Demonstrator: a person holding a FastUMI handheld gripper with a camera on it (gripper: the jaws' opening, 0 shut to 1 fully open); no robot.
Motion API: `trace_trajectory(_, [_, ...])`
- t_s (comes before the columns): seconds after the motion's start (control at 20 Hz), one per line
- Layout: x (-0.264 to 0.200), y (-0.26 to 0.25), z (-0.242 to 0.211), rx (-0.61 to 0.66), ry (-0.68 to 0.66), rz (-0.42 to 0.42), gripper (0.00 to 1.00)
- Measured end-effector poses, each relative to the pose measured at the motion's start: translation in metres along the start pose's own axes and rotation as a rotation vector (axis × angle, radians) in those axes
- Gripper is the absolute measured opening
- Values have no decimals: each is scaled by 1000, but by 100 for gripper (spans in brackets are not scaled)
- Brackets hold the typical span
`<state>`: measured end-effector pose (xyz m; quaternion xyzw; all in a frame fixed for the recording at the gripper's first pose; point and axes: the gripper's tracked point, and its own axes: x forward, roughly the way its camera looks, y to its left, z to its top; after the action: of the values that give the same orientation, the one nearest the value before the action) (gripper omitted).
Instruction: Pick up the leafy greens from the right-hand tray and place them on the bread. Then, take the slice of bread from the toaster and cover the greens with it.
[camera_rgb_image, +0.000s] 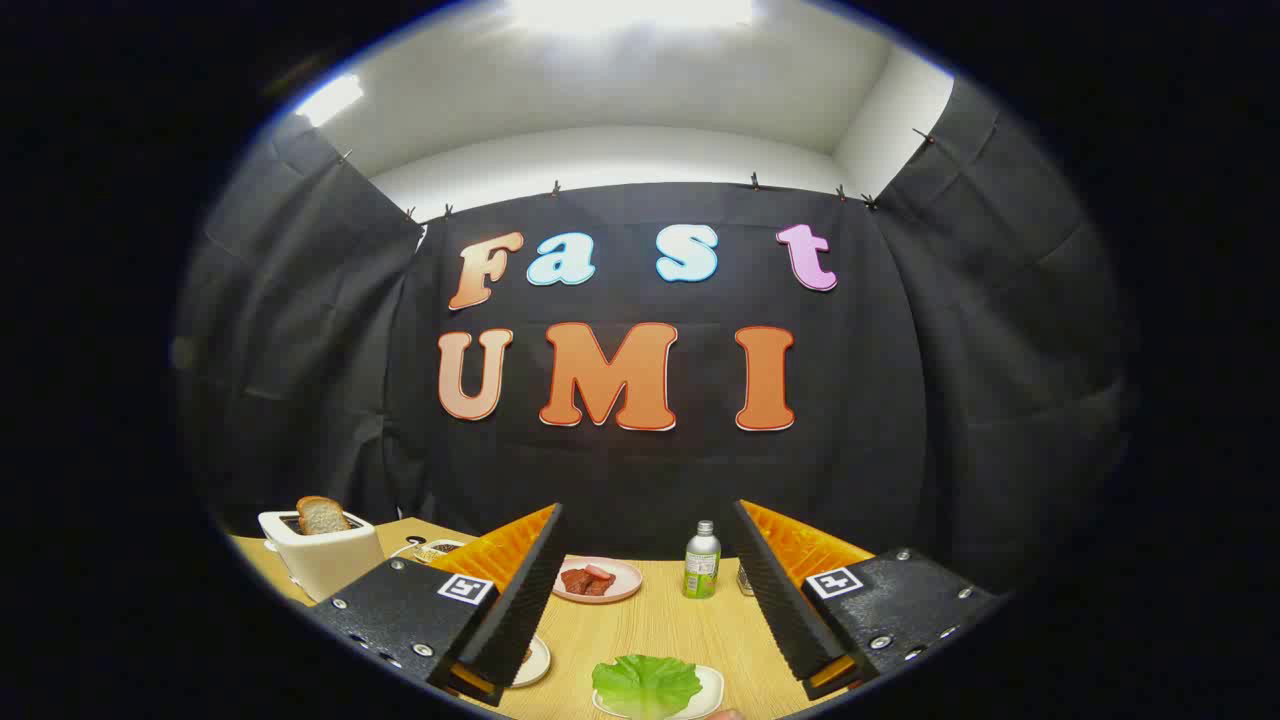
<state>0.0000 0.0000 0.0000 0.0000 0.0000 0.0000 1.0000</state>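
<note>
A green lettuce leaf (646, 684) lies on a small white tray (708, 692) on the wooden table, low between my two fingers and below them. My gripper (650, 520) is open wide, its black ribbed pads (520, 600) held above the table with nothing between them. A white toaster (322, 555) stands at the far left beyond the left finger, with a browned slice of bread (322, 515) sticking up out of its slot. A small white plate (532, 662) peeks out beside the left finger; what lies on it is hidden.
A pink plate (600, 580) with red meat pieces (588, 580) sits further back between the fingers. A small green-labelled bottle (702, 560) stands upright near the right finger, with a small jar (745, 578) just behind it. Black cloth walls close the booth behind the table.
</note>
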Motion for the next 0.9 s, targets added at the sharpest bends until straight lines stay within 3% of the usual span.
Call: trace_trajectory(0.9, [7,24,5,26,32,83,98])
